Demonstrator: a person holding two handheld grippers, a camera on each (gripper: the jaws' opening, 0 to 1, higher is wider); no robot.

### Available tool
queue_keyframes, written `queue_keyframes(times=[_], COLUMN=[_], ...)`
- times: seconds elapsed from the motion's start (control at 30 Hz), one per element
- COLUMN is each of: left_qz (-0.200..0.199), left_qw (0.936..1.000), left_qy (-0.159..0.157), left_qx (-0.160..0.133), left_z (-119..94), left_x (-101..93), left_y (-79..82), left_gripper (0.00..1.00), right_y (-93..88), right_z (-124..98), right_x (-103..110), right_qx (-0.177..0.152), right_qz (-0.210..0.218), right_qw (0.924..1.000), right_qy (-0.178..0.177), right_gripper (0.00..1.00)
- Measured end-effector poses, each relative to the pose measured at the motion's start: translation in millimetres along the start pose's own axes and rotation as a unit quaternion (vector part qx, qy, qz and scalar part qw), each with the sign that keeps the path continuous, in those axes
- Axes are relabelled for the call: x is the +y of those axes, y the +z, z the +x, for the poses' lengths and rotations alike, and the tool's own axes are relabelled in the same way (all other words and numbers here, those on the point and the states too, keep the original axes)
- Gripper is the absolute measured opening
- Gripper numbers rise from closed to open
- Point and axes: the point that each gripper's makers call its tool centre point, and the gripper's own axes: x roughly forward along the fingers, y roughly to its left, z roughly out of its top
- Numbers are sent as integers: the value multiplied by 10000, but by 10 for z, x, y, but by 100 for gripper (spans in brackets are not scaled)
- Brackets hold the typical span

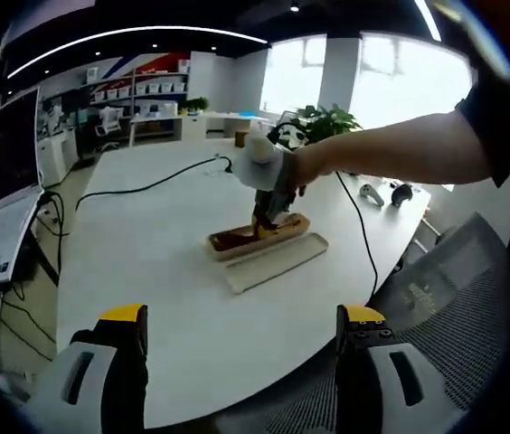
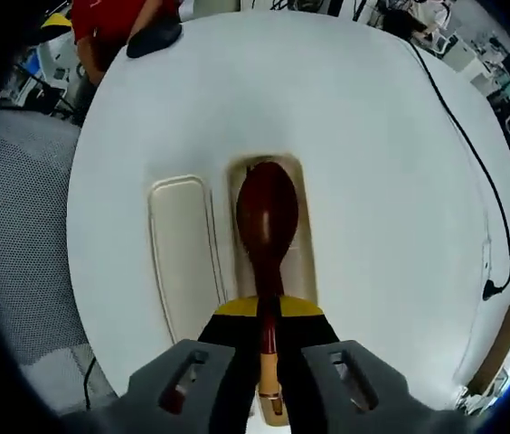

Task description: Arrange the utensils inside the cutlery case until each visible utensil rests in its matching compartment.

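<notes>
My right gripper (image 2: 269, 318) is clamped on a dark red spoon (image 2: 267, 217), its bowl lying in the open cutlery case (image 2: 303, 237), lid (image 2: 183, 253) alongside. My left gripper (image 1: 241, 327) hangs wide apart, empty, above the white table (image 1: 165, 262).

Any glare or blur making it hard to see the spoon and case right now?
Left gripper view: bright windows wash out the background, and the case is small and soft. Right gripper view: even light, the spoon sharp over the case, lid beside it; fisheye bends the table edge.
</notes>
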Motion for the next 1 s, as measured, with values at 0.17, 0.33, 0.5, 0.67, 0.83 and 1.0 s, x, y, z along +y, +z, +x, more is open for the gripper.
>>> queue_keyframes(times=[0.17,0.33,0.5,0.67,0.83,1.0], left_qz=[30,52,26,117,198,309], left_qw=[10000,10000,10000,9999,9998,9992], left_qy=[-2,11,7,57,95,251], left_qx=[10,6,-9,4,-1,-50], left_z=[4,10,16,10,11,-5], left_x=[-4,-1,-1,6,15,73], left_y=[-1,6,9,12,25,56], left_gripper=[88,88,88,88,89,89], right_y=[-12,-48,-53,-115,-426,-697], right_z=[5,-7,-128,-402,-704,-999], right_x=[17,2,-62,-162,-238,-246], right_qx=[-7,4,-181,-594,-779,-1072], right_qz=[-155,-55,45,283,575,895], right_qw=[9999,10000,9997,9963,9905,9804], right_qy=[41,4,-154,-544,-973,-1390], right_gripper=[2,3,8,17,27,38])
